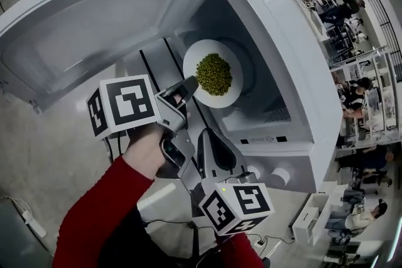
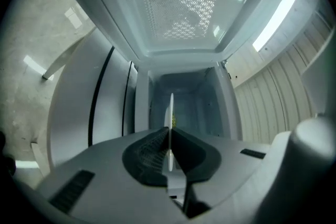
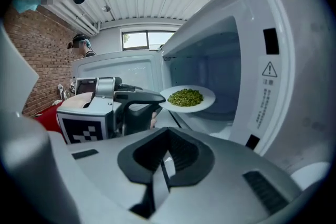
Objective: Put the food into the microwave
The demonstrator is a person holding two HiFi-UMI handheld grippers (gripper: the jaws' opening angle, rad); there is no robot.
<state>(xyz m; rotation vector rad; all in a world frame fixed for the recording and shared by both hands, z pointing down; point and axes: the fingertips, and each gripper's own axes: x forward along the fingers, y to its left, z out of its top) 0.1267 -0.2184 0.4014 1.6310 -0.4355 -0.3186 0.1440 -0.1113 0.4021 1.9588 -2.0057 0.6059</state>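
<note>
Your right gripper (image 3: 165,155) is the nearest thing, at the bottom centre of the head view. Its jaws are together and nothing is between them, so it only waits below the microwave (image 1: 295,72).

A little above it, at the centre left of that view, your left gripper (image 1: 186,90) is closed on the near rim of the white plate (image 1: 195,59). In the left gripper view you see the plate edge-on, pressed between the two dark pads (image 2: 152,152). The heap of green peas (image 1: 214,74) lies in the middle of the plate, and nothing seems spilled.

The microwave door (image 1: 94,22) is wide open at the upper left, so this step is already finished. The plate is level at the mouth of the cavity, its far half over the cavity floor and its near half outside. It seems not to rest on anything, but I cannot tell this for sure.

I judge the task a bit more than half done. What is left for you:
- bring the plate deeper inside;
- put it down on the floor of the cavity;
- open the left gripper and take it out.
</note>
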